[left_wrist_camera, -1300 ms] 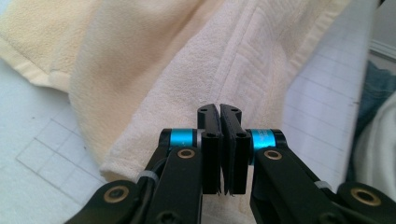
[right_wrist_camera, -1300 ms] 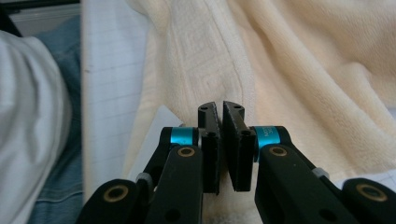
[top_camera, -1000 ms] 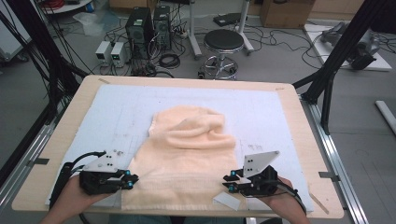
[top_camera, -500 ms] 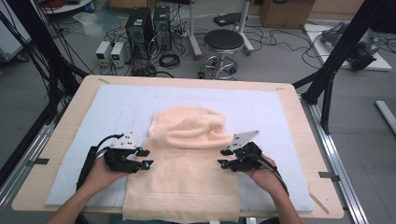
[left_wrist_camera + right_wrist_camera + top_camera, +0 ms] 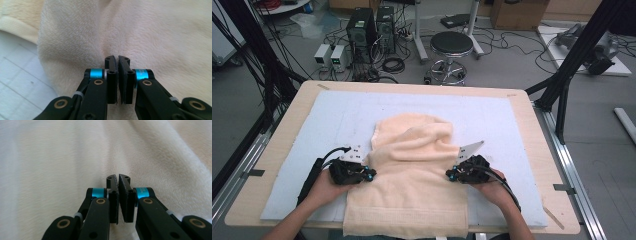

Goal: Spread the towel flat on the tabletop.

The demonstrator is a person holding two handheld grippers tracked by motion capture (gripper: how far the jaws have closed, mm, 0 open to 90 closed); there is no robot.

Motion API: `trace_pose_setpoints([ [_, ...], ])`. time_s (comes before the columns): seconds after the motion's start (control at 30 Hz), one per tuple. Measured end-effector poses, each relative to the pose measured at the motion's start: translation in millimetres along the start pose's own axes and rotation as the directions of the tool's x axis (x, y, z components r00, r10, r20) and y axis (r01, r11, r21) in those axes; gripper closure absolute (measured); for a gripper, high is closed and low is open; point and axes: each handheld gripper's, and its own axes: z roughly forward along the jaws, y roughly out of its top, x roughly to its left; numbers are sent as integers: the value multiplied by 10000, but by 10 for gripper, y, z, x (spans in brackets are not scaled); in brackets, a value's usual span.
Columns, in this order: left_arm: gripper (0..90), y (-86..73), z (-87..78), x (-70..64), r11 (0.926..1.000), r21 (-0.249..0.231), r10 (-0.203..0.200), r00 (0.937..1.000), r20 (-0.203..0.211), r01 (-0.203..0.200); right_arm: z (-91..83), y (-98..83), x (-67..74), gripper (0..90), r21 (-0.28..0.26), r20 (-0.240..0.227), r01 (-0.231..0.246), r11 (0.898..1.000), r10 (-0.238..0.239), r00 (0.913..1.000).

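Here, on blue-white mat [image 5: 337,115] over wooden table [image 5: 287,107]: cream towel [image 5: 412,175], plush, partly folded, far portion doubled into a rounded hump, near hem hanging at the table's front edge.

Left gripper [image 5: 368,174]: held in left hand [image 5: 324,185], at the towel's left edge, pointing inward across the cloth. Jaws just closed, now pressed together with a pinch of towel edge [image 5: 75,45] caught at the tips; in the left gripper view, pile puckered into a crease running up from the jaw tips [image 5: 117,58]. Mat visible at lower left of that view, ribbed hem [image 5: 15,25] at upper left.

Right gripper [image 5: 451,174]: held in right hand [image 5: 492,187], at the towel's right edge, pointing inward, opposite the left one. Jaws just closed, likewise clamped; in the right gripper view, tips [image 5: 118,178] sunk into towel pile [image 5: 62,157], faint fold lines radiating from them.

Grey three-cornered plates atop both grippers, cables trailing back along the forearms.

Beyond the table, on the floor: round black stool [image 5: 452,45], computer towers [image 5: 372,30], two small grey boxes [image 5: 331,55], tangled cables, black frame struts at both sides.
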Motion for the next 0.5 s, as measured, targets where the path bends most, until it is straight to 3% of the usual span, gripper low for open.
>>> trace_pose_setpoints([
  [0.03,855,0,0,0,10000,0,0,10000,0,0,0,0,0,868,0,0,0,10000,0,10000],
  [0.13,855,-70,-87,-121,10000,39,3,9993,363,-5,-115,-67,176,868,-444,-307,67,9990,-80,9995],
  [0.3,852,-117,-187,-252,9999,5,106,9973,720,-107,-149,-144,363,868,-301,-614,259,9992,-277,9977],
  [0.33,829,-120,-216,-277,9999,-101,146,9969,771,-139,-150,-164,435,856,-206,-740,498,9985,-512,9959],
  [0.37,829,-116,-232,-286,9998,-182,118,9969,781,-104,-150,-164,435,856,-206,-740,498,9985,-512,9959],
  [0.43,720,-78,-267,-267,9990,-440,55,9974,723,-24,-174,-161,438,794,-333,-822,522,9981,-548,9951],
  [0.5,670,-19,-282,-210,9970,-772,78,9986,529,-37,-225,-130,382,747,-667,-595,387,9970,-427,9973],
])
